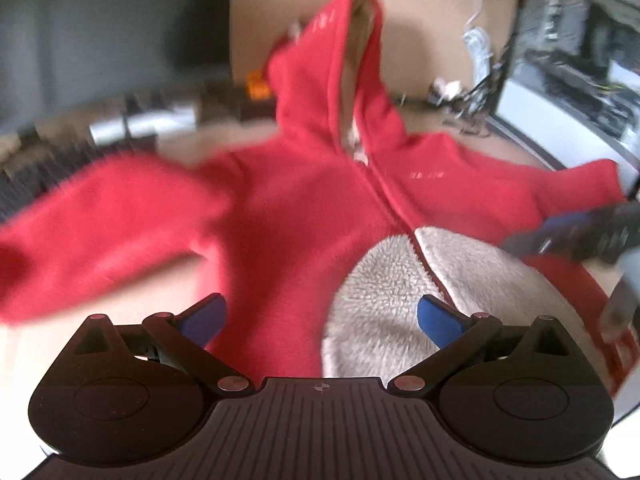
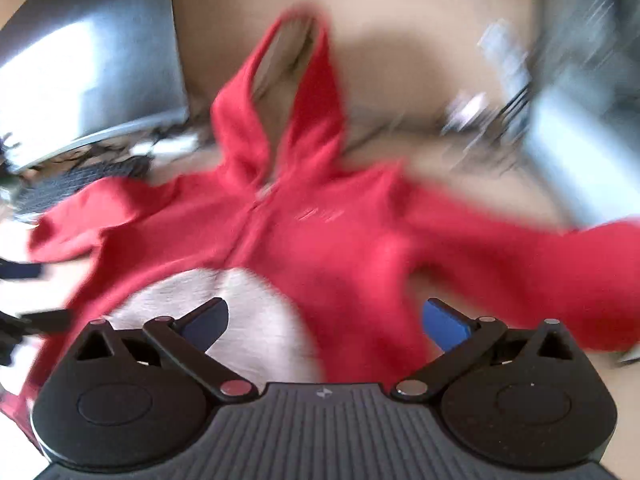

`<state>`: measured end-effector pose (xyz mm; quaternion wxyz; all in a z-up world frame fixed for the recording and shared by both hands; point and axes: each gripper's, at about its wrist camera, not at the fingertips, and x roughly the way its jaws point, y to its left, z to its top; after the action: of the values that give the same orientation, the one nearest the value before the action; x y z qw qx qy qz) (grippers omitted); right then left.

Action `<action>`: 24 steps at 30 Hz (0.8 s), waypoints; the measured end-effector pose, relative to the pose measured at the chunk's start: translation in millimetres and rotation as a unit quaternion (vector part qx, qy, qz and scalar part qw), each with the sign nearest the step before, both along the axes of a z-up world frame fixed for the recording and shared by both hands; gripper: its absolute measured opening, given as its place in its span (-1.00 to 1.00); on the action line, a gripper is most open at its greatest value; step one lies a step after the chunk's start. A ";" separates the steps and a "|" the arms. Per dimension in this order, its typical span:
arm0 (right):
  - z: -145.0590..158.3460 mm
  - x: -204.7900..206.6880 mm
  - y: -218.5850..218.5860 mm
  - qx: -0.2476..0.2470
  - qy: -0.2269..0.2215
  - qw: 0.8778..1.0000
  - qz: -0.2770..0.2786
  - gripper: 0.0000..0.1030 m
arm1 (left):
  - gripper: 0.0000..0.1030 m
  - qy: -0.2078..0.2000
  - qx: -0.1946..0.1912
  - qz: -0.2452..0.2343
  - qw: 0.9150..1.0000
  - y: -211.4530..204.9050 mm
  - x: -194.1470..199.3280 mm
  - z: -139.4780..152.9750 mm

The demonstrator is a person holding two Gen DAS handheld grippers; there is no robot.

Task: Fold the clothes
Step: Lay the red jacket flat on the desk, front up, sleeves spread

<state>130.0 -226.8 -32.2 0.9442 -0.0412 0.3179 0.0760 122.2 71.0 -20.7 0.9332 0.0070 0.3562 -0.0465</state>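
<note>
Left wrist view: both tongs [image 1: 320, 320] [image 2: 326, 322] spread apart, empty, over red hoodie [image 1: 304, 200] [image 2: 340, 240], chest lettering unreadable.

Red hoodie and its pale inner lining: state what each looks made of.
Red hoodie: looks like soft matte knit or fleece, with no sheen and limp drape; blur leaves the weave unclear. Pale lining: looks like fuzzy sherpa-type pile, with visible tufted nap where the hem is flipped up.

Red hoodie [image 1: 304, 216] spread across table [image 1: 432, 40] — bare surface beyond hood; clutter [image 1: 472, 92] along far edge.
</note>
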 end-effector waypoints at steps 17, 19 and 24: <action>-61.7 -103.3 6.4 -0.294 -0.009 0.953 -0.076 1.00 | 1.00 0.021 0.177 -0.089 0.980 9.9 -105.4 -18.9; -32.0 -100.5 -6.3 -0.274 -0.037 0.956 -0.102 1.00 | 1.00 0.012 0.191 -0.075 0.979 17.6 -104.0 -9.7; -1.6 -107.6 -17.0 -0.243 -0.017 0.966 -0.083 1.00 | 1.00 -0.008 0.221 -0.043 0.974 34.7 -102.5 12.9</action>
<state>22.5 -243.8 -33.8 0.9139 -0.2442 0.3133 -0.0833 19.8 105.7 -7.9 0.9084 0.2291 0.3496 -0.0063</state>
